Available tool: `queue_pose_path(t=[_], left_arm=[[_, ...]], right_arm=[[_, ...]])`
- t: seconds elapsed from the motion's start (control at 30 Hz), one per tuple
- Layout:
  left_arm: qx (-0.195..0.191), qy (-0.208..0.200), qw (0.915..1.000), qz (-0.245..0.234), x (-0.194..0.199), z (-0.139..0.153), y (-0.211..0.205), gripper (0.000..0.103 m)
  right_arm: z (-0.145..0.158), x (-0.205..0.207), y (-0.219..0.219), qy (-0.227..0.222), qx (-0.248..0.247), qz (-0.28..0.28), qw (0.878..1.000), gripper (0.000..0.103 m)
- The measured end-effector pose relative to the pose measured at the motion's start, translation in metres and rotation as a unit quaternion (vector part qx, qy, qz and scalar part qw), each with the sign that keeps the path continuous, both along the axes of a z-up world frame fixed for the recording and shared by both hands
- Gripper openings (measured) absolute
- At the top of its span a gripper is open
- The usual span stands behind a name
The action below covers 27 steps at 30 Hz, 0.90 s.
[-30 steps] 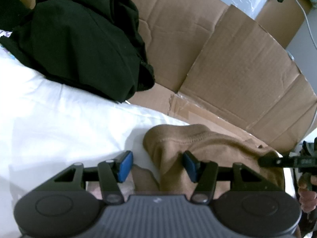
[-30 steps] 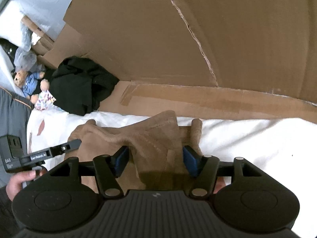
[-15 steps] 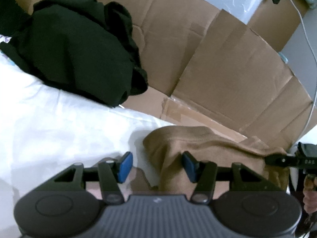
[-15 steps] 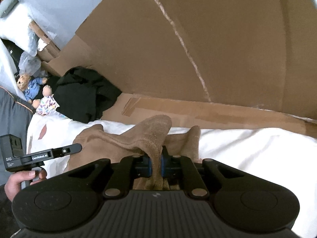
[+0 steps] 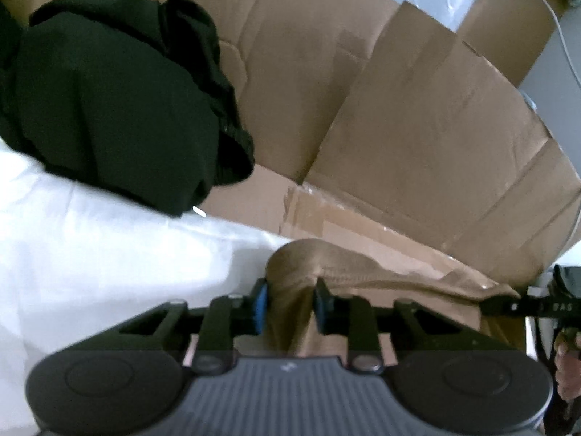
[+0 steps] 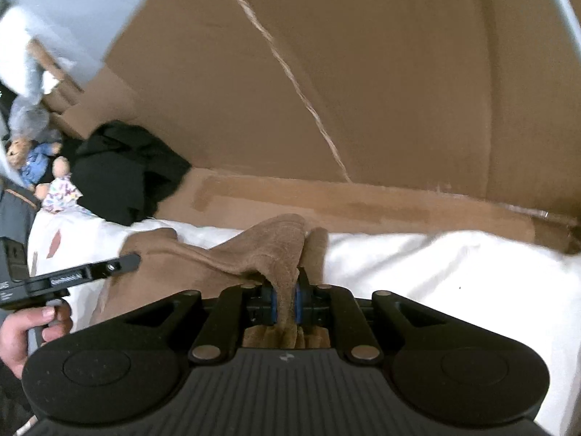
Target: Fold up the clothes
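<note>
Left gripper (image 5: 288, 305) low centre of the left wrist view, blue pads pinched on a bunched fold of the tan garment (image 5: 348, 272); jaws have just been closing, cloth is between them. Tan garment runs from the pads to the right across the lower right of the frame, lying on the white sheet (image 5: 109, 254). At the far right edge the other gripper's black finger and a hand (image 5: 566, 367) poke in, blurred.

Right gripper (image 6: 285, 303) low centre of the right wrist view, pads nearly together and clamped on a raised ridge of the same tan garment (image 6: 268, 250); jaws have just eased a little wider, cloth is still gripped between them. Garment rises in a peak just above the pads and spreads to the lower left over the white sheet (image 6: 435, 265). Left hand (image 6: 21, 330) at the lower left edge holds the other gripper's handle, its black finger reaching over the tan cloth.

Farther back: black garment (image 5: 109, 109) heaped in the upper left of the left view, partly on the sheet, partly against the cardboard (image 5: 417, 127). In the right view the black garment (image 6: 127, 170) sits mid left, two soft toys (image 6: 40, 167) just left of it. Cardboard wall (image 6: 363, 91) fills the upper frame behind everything
</note>
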State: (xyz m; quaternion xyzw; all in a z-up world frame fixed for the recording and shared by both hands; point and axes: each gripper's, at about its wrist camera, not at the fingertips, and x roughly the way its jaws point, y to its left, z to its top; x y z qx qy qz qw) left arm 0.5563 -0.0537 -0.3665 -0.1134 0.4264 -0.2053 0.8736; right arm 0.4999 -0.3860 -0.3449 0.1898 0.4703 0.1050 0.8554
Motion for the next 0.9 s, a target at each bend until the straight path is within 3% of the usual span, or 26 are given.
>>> queue_pose_path(t=[0.07, 0.1, 0.17, 0.23, 0.6, 0.67, 0.7, 0.73, 0.77, 0.9], left_arm=[[-0.007, -0.001, 1.0000, 0.000, 0.000, 0.001, 0.001, 0.031], [-0.011, -0.002, 0.9999, 0.000, 0.000, 0.002, 0.002, 0.033], [-0.025, 0.001, 0.9997, 0.008, -0.003, 0.003, 0.007, 0.048], [-0.030, 0.002, 0.9994, 0.017, -0.006, 0.004, 0.012, 0.055], [-0.020, 0.023, 0.9995, 0.007, -0.044, 0.017, 0.027, 0.058], [-0.017, 0.031, 0.9994, 0.001, -0.059, 0.018, 0.031, 0.058], [-0.017, 0.035, 0.9992, -0.002, -0.066, 0.018, 0.032, 0.058], [-0.017, 0.039, 0.9991, -0.004, -0.072, 0.018, 0.033, 0.058], [-0.017, 0.043, 0.9989, -0.008, -0.079, 0.018, 0.034, 0.058], [-0.015, 0.060, 0.9977, -0.025, -0.107, 0.017, 0.036, 0.058]], right_arm=[[0.003, -0.001, -0.003, -0.007, 0.010, -0.007, 1.000, 0.036], [0.005, -0.004, -0.005, -0.011, 0.014, -0.011, 1.000, 0.040], [0.010, -0.010, -0.011, -0.014, 0.020, -0.020, 1.000, 0.050], [0.013, -0.015, -0.013, -0.017, 0.021, -0.022, 0.999, 0.051], [0.027, -0.067, -0.006, -0.004, 0.013, -0.009, 1.000, 0.052], [0.021, -0.076, 0.001, 0.010, 0.011, 0.007, 1.000, 0.051], [0.019, -0.078, 0.002, 0.015, 0.006, 0.011, 1.000, 0.042], [0.018, -0.080, 0.004, 0.020, -0.001, 0.013, 1.000, 0.023], [0.015, -0.083, 0.005, 0.028, -0.012, 0.014, 0.999, 0.016], [0.020, -0.089, -0.005, 0.030, -0.023, -0.013, 0.999, 0.012]])
